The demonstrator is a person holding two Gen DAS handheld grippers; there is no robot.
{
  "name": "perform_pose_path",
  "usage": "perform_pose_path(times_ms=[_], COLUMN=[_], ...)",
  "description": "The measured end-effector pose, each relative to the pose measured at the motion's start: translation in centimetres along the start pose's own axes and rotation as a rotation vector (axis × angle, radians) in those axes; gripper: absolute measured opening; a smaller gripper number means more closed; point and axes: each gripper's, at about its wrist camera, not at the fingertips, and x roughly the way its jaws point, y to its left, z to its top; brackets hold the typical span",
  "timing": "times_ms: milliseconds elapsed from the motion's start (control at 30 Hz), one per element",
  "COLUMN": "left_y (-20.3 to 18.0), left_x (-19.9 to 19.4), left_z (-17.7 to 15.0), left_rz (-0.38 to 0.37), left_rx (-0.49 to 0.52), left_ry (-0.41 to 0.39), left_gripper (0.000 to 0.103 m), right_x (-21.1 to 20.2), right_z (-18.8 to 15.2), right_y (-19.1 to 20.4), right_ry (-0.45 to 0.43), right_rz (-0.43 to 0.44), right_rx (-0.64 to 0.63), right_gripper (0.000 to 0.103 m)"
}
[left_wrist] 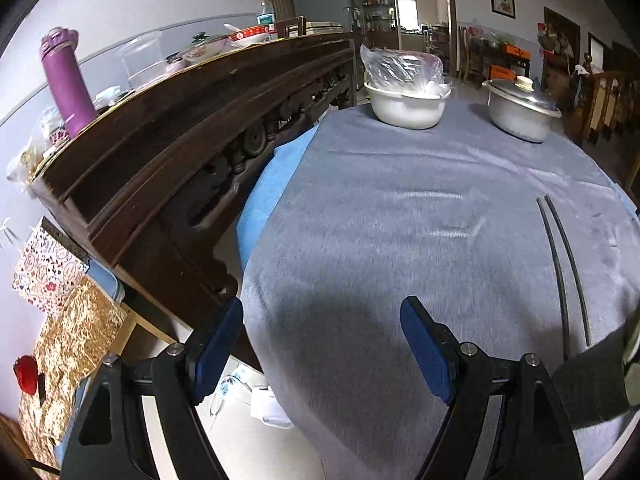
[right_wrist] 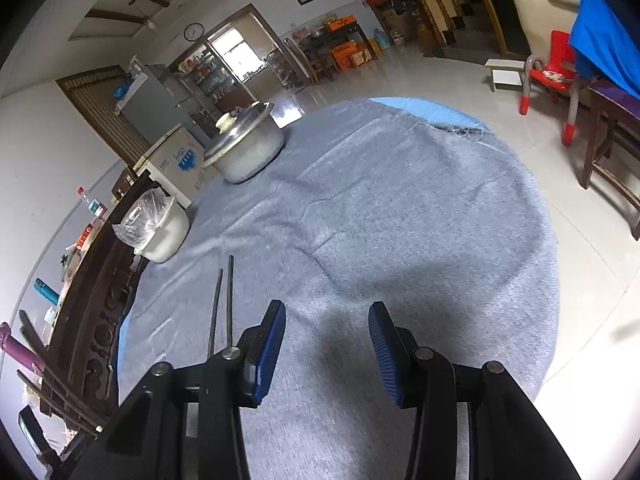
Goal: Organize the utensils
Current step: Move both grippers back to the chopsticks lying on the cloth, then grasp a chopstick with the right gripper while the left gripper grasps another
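Observation:
A pair of dark chopsticks [left_wrist: 562,268] lies side by side on the grey cloth of the round table [left_wrist: 400,220], to the right of my left gripper [left_wrist: 322,312]. The left gripper is open and empty above the table's left part. In the right wrist view the chopsticks [right_wrist: 223,304] lie just left of my right gripper [right_wrist: 328,312], which is open and empty above the cloth [right_wrist: 400,220]. The near ends of the chopsticks are hidden behind the grippers.
A white basin with a plastic bag [left_wrist: 406,98] and a lidded metal pot [left_wrist: 522,110] stand at the table's far side. A dark carved wooden sideboard [left_wrist: 180,140] with a purple flask [left_wrist: 66,80] and dishes runs along the left. Chairs [right_wrist: 560,76] stand on the tiled floor.

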Motion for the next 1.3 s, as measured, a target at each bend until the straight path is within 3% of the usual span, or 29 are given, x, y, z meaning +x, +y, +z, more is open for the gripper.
perform_pose_path(times_ms=[467,733,833,900,1100,1300], left_y=[-2.4,-5.0,-6.1,-6.9,-9.0,-11.2], left_x=[3.8,5.6,6.2,6.5,7.3,9.0], left_z=[3.1,5.1,5.9,6.4,7.5,8.8], left_rz=[-0.006,-0.033,-0.049,-0.062,-0.099,-0.197], left_rx=[0.06,0.117,0.142,0.166,0.222,0.263], left_ry=[0.024,0.021,0.021,0.017,0.019,0.047], left_gripper=[0.081,0.081,0.081,0.081,0.081,0.081], right_x=[4.7,11.1,14.2,16.2,21.1,23.0], right_z=[1.6,4.0,4.8,5.1,4.4,3.8], right_y=[2.5,7.9,10.4,12.0,15.0,16.1], right_ry=[0.083,0.2,0.261,0.296,0.385,0.403], right_rz=[0.021,0.088,0.088,0.096,0.038,-0.064], right_rx=[-0.045,-0.197,-0.258,-0.284,-0.354,-0.415], right_gripper=[0.046,0.046,0.037,0.037,0.03,0.021])
